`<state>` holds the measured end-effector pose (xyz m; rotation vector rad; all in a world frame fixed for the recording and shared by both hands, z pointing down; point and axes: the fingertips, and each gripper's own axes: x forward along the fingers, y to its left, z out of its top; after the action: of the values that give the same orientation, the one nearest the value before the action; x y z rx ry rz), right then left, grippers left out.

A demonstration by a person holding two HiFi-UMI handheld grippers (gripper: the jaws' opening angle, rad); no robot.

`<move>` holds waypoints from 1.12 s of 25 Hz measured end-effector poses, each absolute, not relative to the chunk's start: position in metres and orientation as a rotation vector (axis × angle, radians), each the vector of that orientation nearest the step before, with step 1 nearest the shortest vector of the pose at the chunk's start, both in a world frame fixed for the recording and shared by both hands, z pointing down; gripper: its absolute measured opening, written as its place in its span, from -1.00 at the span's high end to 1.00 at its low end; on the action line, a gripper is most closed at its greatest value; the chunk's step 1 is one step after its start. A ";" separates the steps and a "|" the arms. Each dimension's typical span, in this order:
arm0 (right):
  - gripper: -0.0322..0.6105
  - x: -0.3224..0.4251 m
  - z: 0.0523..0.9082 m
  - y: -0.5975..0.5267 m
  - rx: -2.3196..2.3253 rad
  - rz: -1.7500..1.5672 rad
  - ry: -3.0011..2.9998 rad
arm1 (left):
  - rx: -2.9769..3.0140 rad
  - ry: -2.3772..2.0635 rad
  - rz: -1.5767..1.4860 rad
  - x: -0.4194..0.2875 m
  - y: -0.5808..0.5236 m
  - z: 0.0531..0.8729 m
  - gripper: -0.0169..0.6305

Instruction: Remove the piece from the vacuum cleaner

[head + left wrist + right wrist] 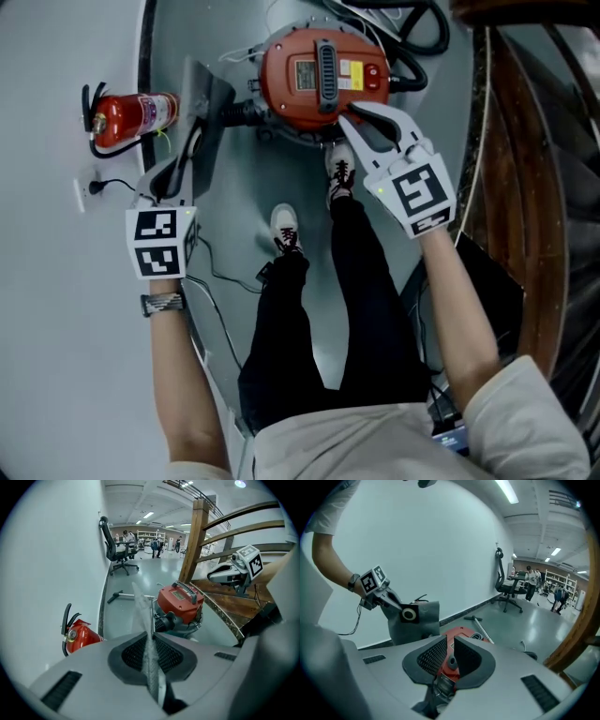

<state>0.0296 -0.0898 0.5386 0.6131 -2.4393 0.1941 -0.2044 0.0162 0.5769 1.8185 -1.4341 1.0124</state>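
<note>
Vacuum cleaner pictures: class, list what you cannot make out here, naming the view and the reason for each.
Vacuum cleaner label: head view, print too small to read.
Grey bag in the left claw: left gripper view shows it edge-on, its faces hidden.
Right claw: right gripper view leaves unclear whether its pads press anything.

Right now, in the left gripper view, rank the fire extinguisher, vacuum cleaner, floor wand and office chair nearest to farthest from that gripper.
1. Fire extinguisher, low left by wall.
2. Vacuum cleaner, ahead, slightly right.
3. Floor wand, lying beyond it.
4. Office chair, far back, left.
</note>
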 end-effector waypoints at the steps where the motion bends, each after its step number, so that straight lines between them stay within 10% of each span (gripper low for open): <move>1: 0.71 0.029 0.528 -0.084 0.597 0.183 -2.432 | 1.829 -1.432 1.003 -0.199 0.017 0.567 0.87; 28: 0.80 0.079 0.133 -0.024 0.686 -0.195 -2.494 | 2.317 -1.510 0.961 -0.107 0.039 0.181 0.87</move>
<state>0.0789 -0.0237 0.1328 0.6862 -2.4944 -0.1948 -0.1065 0.0394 0.1810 2.3174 -1.5100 0.9614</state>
